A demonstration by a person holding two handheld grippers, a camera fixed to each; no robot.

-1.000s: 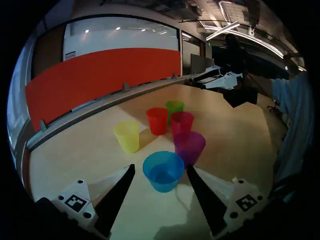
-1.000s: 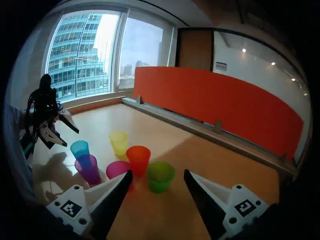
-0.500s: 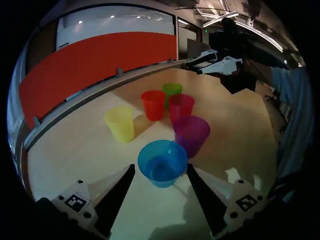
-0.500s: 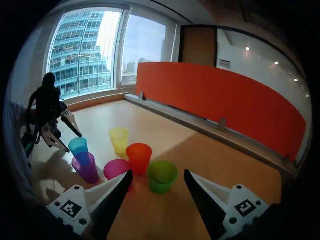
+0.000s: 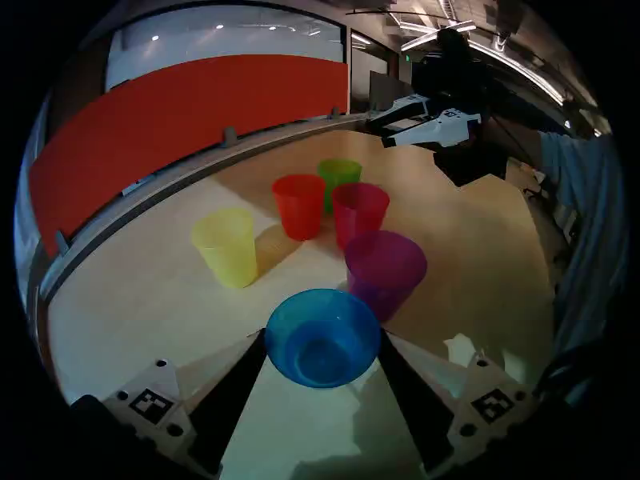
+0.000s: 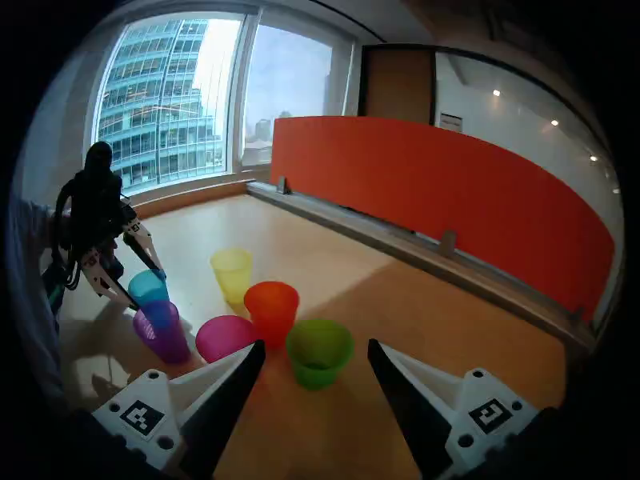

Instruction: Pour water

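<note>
now, entries in order. change: left gripper (image 5: 320, 332) has come nearer; the blue cup (image 5: 322, 338) sits right between its fingertips, where before it stood just ahead of them. fingers apart, flanking the rim; whether they touch it cannot be told. purple cup (image 5: 384, 270) just beyond the right finger; magenta cup (image 5: 359, 212), red cup (image 5: 298, 206) and yellow cup (image 5: 226, 246) farther ahead on the table (image 5: 480, 256). right gripper (image 6: 314, 344): hardly shifted, fingers apart, green cup (image 6: 318, 352) just ahead between the tips. pose: in the right gripper view the left gripper slants down at the blue cup.
</note>
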